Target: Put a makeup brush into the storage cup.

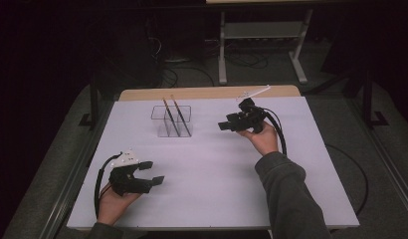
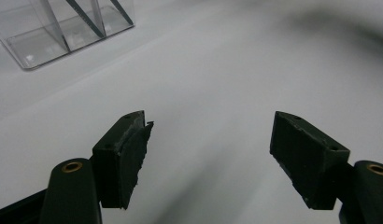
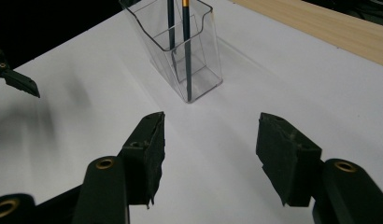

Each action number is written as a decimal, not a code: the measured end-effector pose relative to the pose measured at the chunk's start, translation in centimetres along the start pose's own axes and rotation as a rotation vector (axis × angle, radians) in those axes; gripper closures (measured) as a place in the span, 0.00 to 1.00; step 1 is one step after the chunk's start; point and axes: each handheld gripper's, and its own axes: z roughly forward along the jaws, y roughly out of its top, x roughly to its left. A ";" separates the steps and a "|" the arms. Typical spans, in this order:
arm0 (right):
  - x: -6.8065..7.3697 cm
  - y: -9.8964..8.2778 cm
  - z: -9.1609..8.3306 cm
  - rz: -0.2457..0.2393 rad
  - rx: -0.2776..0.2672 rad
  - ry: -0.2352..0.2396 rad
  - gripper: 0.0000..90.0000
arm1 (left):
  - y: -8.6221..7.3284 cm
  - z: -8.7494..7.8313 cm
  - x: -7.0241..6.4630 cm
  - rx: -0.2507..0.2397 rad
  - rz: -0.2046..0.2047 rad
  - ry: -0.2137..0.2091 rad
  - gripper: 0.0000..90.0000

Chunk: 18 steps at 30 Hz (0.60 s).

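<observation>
Upper centre of high view: clear holder [image 1: 172, 121] w/ two pencils [image 1: 175, 115] leaning inside. Prob. light, stiff, slick; thin walls tip easily, so pinch pencils mid-shaft. Right gripper [image 3: 206, 154] nearby, left gripper [image 2: 210, 158] lower left: both spread, empty.

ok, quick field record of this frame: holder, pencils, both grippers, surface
holder: clear plastic holder, upright on the table's far half, with compartments
pencils: two pencils standing tilted inside the holder
left gripper: left gripper open, nothing between the jaws, low over the near left of the table
right gripper: right gripper open, nothing between the jaws, facing the holder, apart from it
surface: white table top, wooden strip along the far edge
</observation>
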 end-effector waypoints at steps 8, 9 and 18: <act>-0.1 -1.1 -0.5 0.017 -0.007 -0.002 0.44 | 0.1 0.1 -0.1 -0.004 0.007 0.004 0.29; -0.1 -1.3 -0.6 0.013 -0.011 0.000 0.44 | 0.2 0.1 -0.1 -0.005 0.009 0.006 0.29; -0.3 -2.8 -1.2 0.025 -0.008 -0.002 0.43 | 0.4 0.3 -0.2 -0.008 0.021 0.009 0.28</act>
